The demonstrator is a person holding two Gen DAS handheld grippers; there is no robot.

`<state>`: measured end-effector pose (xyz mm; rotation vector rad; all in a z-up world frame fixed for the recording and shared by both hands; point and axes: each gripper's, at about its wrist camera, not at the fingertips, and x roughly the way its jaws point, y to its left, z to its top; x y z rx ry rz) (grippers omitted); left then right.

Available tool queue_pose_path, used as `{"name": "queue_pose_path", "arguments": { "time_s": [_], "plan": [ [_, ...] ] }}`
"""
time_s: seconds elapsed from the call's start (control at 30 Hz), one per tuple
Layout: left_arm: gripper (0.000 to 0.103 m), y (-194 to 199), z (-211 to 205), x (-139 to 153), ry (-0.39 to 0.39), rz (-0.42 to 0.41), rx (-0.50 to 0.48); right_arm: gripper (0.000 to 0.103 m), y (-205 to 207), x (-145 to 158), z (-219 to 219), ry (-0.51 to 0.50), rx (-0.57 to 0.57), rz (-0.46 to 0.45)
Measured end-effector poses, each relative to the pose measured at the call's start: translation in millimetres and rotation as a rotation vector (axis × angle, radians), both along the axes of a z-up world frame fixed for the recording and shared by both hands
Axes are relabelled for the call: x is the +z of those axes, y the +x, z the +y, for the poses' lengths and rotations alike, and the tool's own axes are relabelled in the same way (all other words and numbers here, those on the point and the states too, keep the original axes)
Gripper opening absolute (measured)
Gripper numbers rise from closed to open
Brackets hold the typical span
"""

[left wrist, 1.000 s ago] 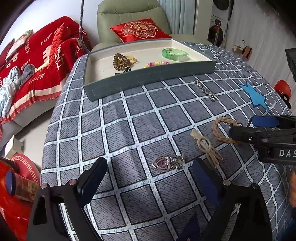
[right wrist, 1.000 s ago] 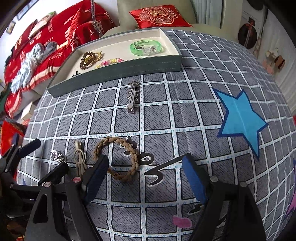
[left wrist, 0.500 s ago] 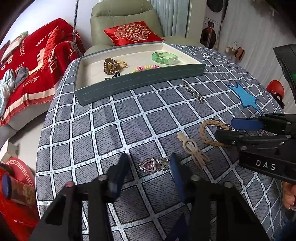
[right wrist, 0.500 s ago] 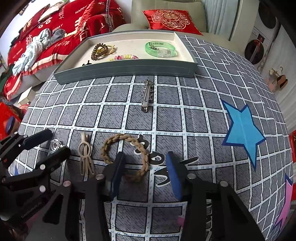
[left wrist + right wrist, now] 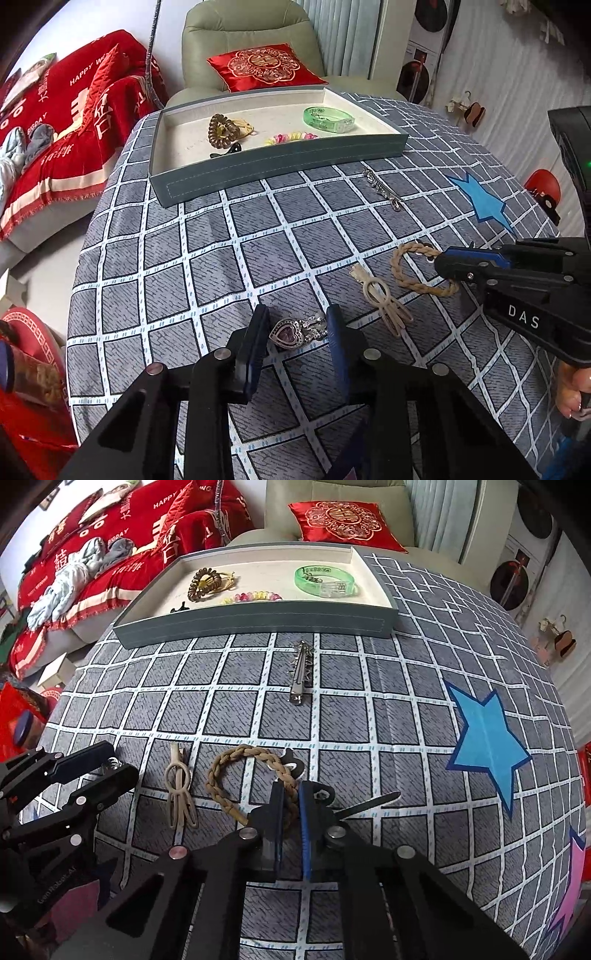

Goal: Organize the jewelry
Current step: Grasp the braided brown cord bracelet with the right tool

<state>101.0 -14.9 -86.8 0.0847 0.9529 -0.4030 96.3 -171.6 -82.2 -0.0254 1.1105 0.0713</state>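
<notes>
**Both grippers closing on jewelry at the near edge of the checked tablecloth**

A grey checked tablecloth (image 5: 236, 709) covers the table, with a red-draped sofa and a green armchair behind it.

The left gripper (image 5: 297, 328) has its fingers narrowed to either side of a heart-shaped pendant (image 5: 291, 332), which lies on the cloth between the pads; whether the pads actually touch it cannot be told. The right gripper (image 5: 291, 805) has its fingers drawn almost together, pinching the near right side of a braided tan bracelet (image 5: 229, 768) whose loop lies flat on the cloth.

Between the two pieces lies a beige hair clip (image 5: 179, 794), just beside the bracelet and touching neither gripper. Farther out, a silver hair clip (image 5: 301, 672) rests on the cloth close to the front wall of a grey jewelry tray (image 5: 258, 622). Inside the tray sit a brown coiled hair tie (image 5: 203, 583), a pastel bead bracelet (image 5: 251, 597), a green bangle (image 5: 325, 579) and a small black clip (image 5: 181, 608). A blue star (image 5: 487, 746) is printed on the cloth to the right.
</notes>
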Motion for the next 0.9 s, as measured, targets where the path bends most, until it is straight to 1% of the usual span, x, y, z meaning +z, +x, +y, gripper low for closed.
{"name": "queue_pose_path", "arguments": {
  "time_s": [0.33, 0.47, 0.53, 0.6, 0.63, 0.73, 0.9],
  "plan": [
    [0.047, -0.7, 3.0, 6.9, -0.013, -0.011, 0.001, 0.008, -2.6, 9.7, -14.6, 0.048, -0.017, -0.02],
    [0.047, -0.7, 5.4, 7.4, -0.018, -0.009, 0.008, 0.009, -0.3, 6.8, -20.9, 0.135, -0.015, 0.005],
    [0.047, -0.9, 6.4, 7.8, -0.019, -0.01, 0.01, 0.012, 0.5, 5.6, -19.9, 0.125, -0.007, 0.012],
    [0.047, -1.2, 6.9, 8.2, -0.019, -0.01, 0.011, 0.028, 0.7, 5.0, -17.3, 0.102, 0.002, 0.011],
    [0.047, -1.2, 7.2, 8.3, -0.02, -0.01, 0.012, 0.03, 1.6, 3.9, -16.0, 0.088, 0.006, 0.012],
    [0.047, -1.7, 8.9, 8.5, -0.022, -0.01, 0.014, 0.032, 6.3, -0.3, -11.7, 0.065, 0.025, 0.018],
    [0.047, -1.8, 12.6, 9.1, -0.026, -0.011, 0.024, 0.032, 10.0, -1.8, 2.7, -0.005, 0.101, 0.017]
  ]
}}
